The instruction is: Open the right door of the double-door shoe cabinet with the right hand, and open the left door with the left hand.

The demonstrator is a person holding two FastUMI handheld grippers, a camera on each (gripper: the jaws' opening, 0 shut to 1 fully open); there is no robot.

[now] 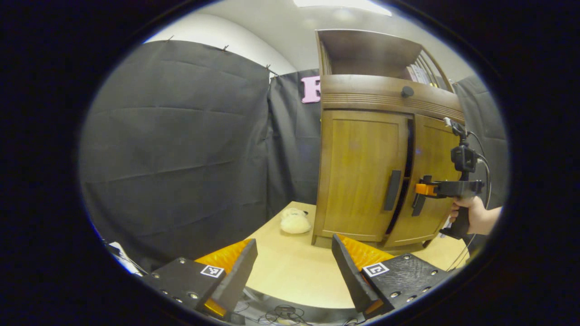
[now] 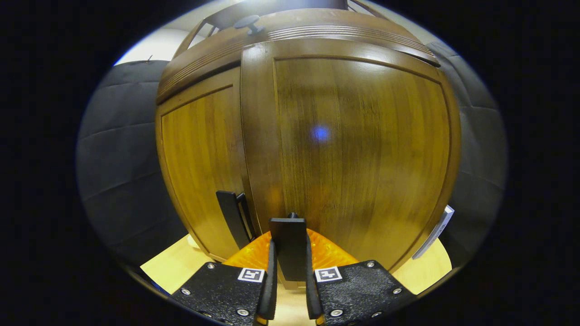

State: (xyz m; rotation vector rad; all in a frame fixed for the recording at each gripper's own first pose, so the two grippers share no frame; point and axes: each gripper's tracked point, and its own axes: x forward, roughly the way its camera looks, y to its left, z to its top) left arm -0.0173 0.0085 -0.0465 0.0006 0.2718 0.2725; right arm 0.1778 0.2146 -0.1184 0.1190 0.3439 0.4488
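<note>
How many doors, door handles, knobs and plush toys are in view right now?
Cabinet doors: 2, the left door and the right door
Door handles: 2, the left handle and the right handle, which the right tongs grip
Knobs: 1, the drawer knob
Plush toys: 1, the plush toy
Total: 6

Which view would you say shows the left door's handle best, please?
The left gripper view: the left door handle stands whole and unobstructed on its door. In the right gripper view the handle sits low at an angle, beside the right tongs clamped on the right door handle.
</note>
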